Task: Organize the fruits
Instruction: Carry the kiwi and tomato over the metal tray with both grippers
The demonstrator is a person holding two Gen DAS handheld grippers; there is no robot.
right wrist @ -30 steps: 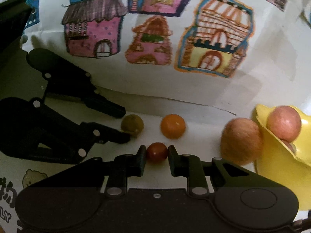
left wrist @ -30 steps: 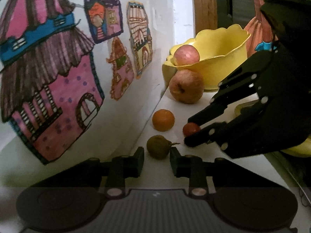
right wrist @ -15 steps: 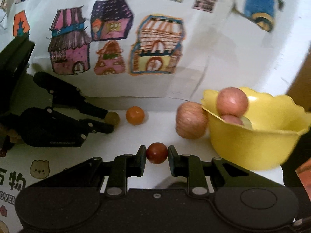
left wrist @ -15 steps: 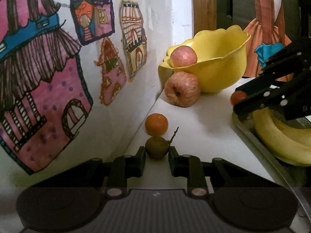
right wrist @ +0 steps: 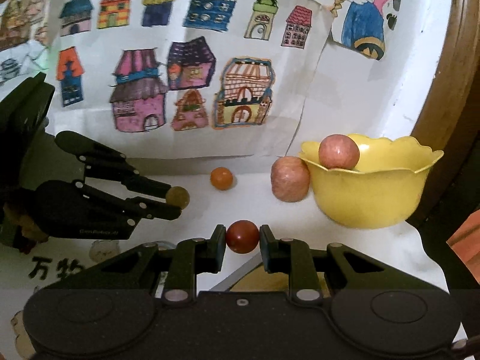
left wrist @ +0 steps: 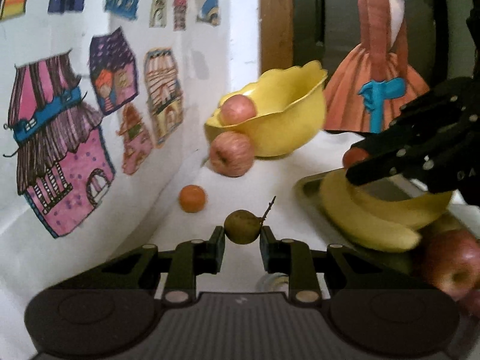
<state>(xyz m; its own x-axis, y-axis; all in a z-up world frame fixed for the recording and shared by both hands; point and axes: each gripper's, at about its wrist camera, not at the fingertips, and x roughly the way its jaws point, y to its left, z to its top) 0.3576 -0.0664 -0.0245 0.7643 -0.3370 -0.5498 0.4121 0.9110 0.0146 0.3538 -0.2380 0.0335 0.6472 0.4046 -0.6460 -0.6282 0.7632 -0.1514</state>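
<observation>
- My left gripper, level and clear of the bowl, clamps a brown fruit, stem tilted up-right.
- My right gripper pinches a red fruit before that bowl.

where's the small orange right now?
The small orange sits on the white tabletop against the drawing-covered wall, between the left gripper holding the brown-green fruit and the loose apple by the yellow bowl.

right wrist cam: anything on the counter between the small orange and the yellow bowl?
Yes, one apple stands between the small orange and the yellow bowl, against the bowl's side, in the right wrist view.
</observation>
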